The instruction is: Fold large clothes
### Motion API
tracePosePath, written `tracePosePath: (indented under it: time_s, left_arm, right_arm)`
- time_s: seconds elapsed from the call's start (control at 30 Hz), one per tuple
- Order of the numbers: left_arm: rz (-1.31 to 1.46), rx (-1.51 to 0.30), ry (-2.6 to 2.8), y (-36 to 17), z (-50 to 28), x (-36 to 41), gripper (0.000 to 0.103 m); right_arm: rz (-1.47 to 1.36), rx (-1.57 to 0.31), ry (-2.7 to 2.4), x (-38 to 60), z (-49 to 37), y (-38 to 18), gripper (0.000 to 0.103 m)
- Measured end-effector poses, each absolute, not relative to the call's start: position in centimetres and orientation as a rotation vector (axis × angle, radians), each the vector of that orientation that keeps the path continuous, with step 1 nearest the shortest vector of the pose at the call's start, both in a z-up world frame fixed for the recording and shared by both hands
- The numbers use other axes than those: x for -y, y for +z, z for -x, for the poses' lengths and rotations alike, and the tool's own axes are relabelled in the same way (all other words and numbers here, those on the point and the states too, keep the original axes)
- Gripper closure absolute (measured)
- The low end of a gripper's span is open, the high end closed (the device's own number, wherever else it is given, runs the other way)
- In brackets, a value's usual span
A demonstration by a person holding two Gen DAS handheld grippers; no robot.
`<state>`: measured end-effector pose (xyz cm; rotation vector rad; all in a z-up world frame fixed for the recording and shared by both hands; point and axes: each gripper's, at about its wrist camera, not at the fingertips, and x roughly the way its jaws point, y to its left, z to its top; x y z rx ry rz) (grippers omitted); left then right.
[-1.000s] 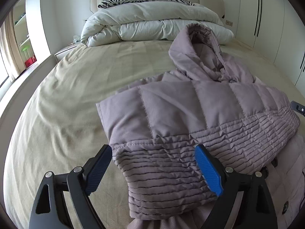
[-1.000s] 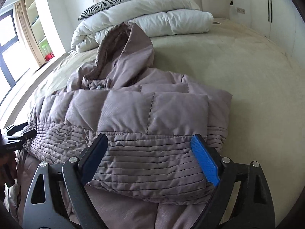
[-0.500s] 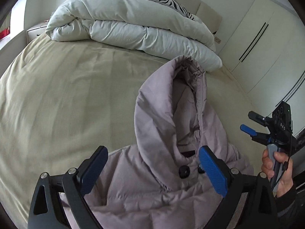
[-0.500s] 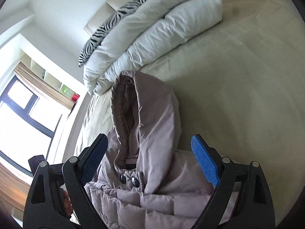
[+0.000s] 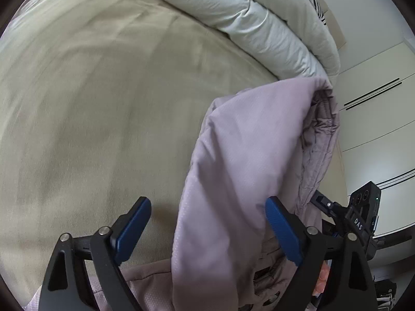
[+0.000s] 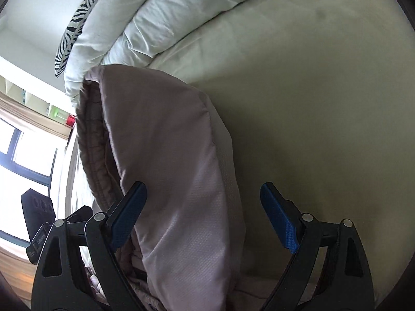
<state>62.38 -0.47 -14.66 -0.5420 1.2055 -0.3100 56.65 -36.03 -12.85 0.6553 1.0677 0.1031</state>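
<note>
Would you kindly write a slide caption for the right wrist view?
Open right gripper straddling the jacket hood on the bed, folded duvet behind.

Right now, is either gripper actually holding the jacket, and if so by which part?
Nothing is held. The left gripper and right gripper are both open, each straddling the jacket's hood, which lies on the bed.

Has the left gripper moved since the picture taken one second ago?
Yes. The left gripper went forward, toward the folded duvet: then it framed the jacket's ribbed hem, now it frames the hood.
</note>
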Motion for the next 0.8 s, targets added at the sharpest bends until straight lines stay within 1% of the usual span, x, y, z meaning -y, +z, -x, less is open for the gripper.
tracePosePath:
  time_s: [0.03,0.07,0.1,0.13,0.17,0.2,0.23,0.27,0.3,0.43,0.57,0.67,0.8]
  left_arm:
    - [0.546,-1.213,-0.31,-15.0,-62.4,0.5,0.023]
    - [0.556,-1.208,-0.313,-15.0,-62.3,0.5,0.031]
    - [0.576,-1.201,-0.323,-15.0,-62.2,0.5,0.044]
    - [0.602,-1.194,-0.347,-14.8,-62.0,0.6,0.056]
    - [0.602,-1.183,-0.359,-14.4,-61.7,0.7,0.079]
    - [0.585,-1.153,-0.366,-13.6,-61.1,0.9,0.09]
    - [0.58,-1.122,-0.381,-12.7,-60.5,0.9,0.091]
    - [0.587,-1.097,-0.398,-11.9,-59.8,0.8,0.093]
    - [0.588,-1.068,-0.408,-11.0,-58.8,0.7,0.094]
    - [0.55,-0.921,-0.484,-6.2,-53.3,0.0,0.094]
    - [0.501,-0.829,-0.527,-3.1,-46.6,-0.6,0.094]
    - [0.486,-0.8,-0.534,-2.2,-42.1,-0.9,0.095]
    - [0.492,-0.78,-0.547,-2.0,-37.2,-1.0,0.095]
  right_arm:
    - [-0.667,-1.061,0.117,35.8,-57.3,-13.3,0.022]
    - [-0.68,-1.049,0.134,35.6,-57.5,-13.2,0.032]
    - [-0.687,-1.038,0.146,35.4,-57.7,-13.0,0.043]
    - [-0.675,-1.029,0.155,35.0,-57.8,-12.6,0.05]
    - [-0.639,-1.028,0.164,34.5,-57.9,-12.0,0.068]
    - [-0.595,-1.021,0.166,34.0,-57.7,-11.2,0.079]
    - [-0.56,-1.002,0.175,33.5,-57.4,-10.2,0.083]
    - [-0.538,-0.983,0.187,33.2,-56.9,-9.2,0.09]
    - [-0.524,-0.963,0.197,33.0,-56.2,-8.2,0.092]
    - [-0.388,-0.832,0.257,31.2,-52.2,-2.7,0.094]
    - [-0.343,-0.718,0.322,30.1,-45.8,1.4,0.094]
    - [-0.319,-0.694,0.34,29.7,-40.7,2.5,0.094]
    - [-0.253,-0.7,0.341,29.0,-33.5,2.3,0.094]
